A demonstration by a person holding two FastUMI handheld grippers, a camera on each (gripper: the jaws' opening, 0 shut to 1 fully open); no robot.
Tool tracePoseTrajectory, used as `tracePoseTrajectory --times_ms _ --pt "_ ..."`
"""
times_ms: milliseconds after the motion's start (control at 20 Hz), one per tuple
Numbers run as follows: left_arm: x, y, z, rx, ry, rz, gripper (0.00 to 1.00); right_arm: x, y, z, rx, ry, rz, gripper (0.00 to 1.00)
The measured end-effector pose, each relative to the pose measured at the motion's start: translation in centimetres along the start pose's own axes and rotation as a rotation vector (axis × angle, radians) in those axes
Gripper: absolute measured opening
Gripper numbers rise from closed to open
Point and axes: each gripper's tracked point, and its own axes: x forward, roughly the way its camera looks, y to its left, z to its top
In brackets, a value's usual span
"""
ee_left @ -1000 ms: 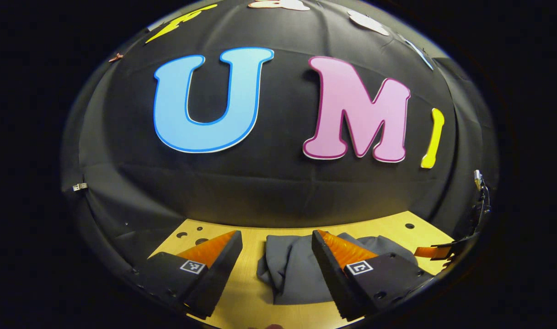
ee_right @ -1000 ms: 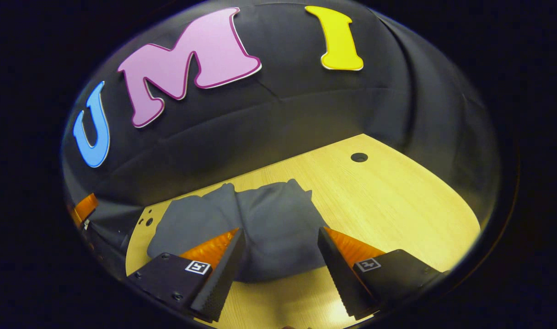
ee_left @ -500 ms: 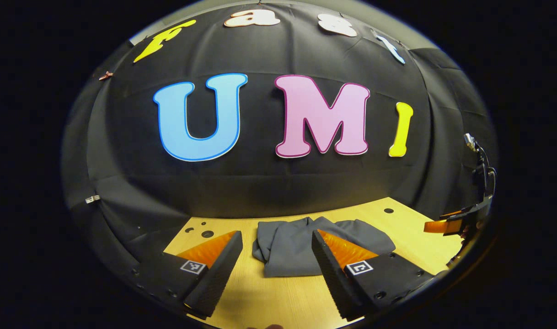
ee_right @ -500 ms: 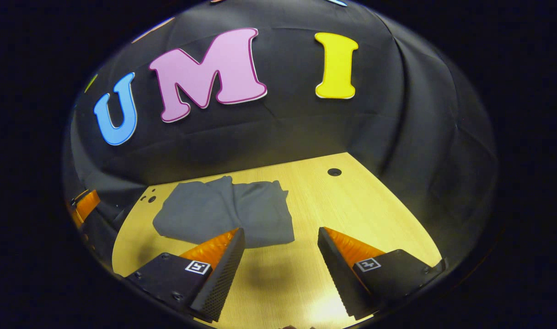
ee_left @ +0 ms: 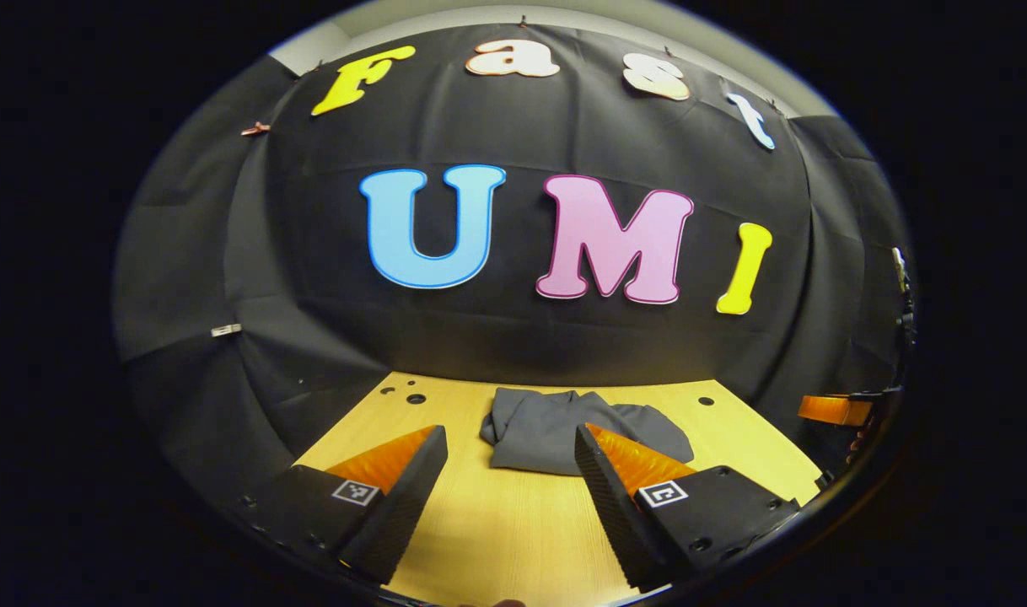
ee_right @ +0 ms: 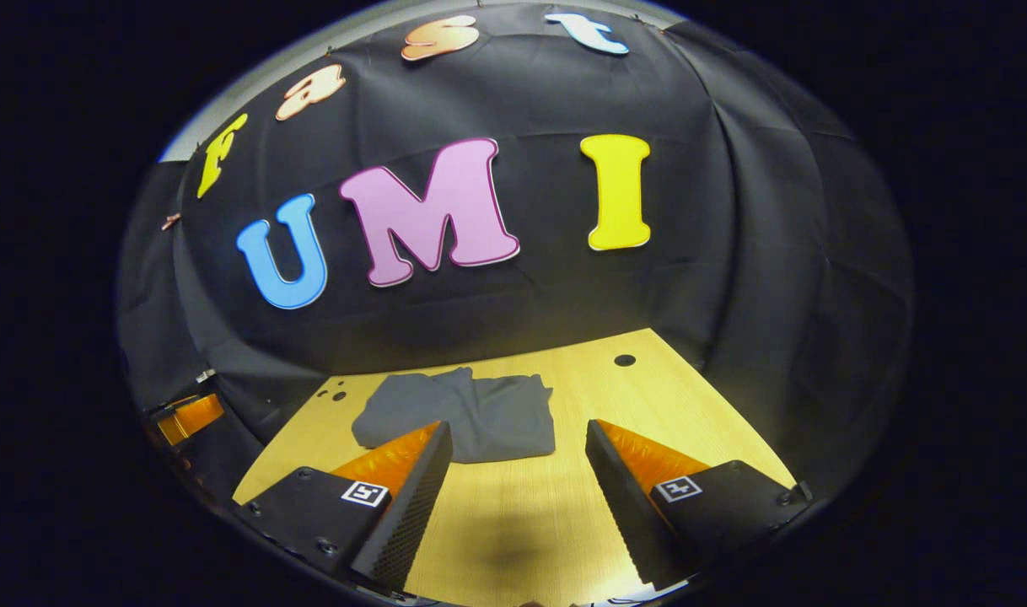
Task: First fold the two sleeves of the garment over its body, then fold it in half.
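Folded grey garment resting, both tools let go

Wide wooden tabletop under everything, lit bright so the cloth shows well. On it, far back near the black wall, the grey garment lying as a small flat bundle, sleeves tucked in and body doubled, so looks done. Well short of the garment, the left tool with fingers apart and holding nothing. Same for the right tool, fingers apart, garment beyond it.
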Motion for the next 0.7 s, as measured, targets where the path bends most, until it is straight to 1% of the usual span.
tracePoseTrajectory --times_ms 200,350,500,550,700 --pt "-4.5 -0.2 -0.6 0.030 -0.018 0.040 0.96 -3.9 -0.4 -0.6 -0.024 -0.030 0.014 0.98" --pt "-6.4 -1.7 -1.5 0.047 -0.017 0.020 0.96 -6.0 -0.2 -1.2 0.016 -0.047 0.015 0.98" --pt "-7.2 -3.4 -2.6 0.049 -0.017 -0.012 0.96 -7.0 -0.5 -1.7 0.021 -0.043 -0.010 0.98" --pt "-7.3 -3.7 -3.0 0.043 -0.008 -0.010 0.96 -7.3 -0.5 -1.9 0.013 -0.027 -0.014 0.98" --pt "-7.4 -4.3 -4.4 -0.006 0.022 -0.023 0.96 -7.4 -0.7 -1.7 -0.004 -0.038 -0.041 0.98"
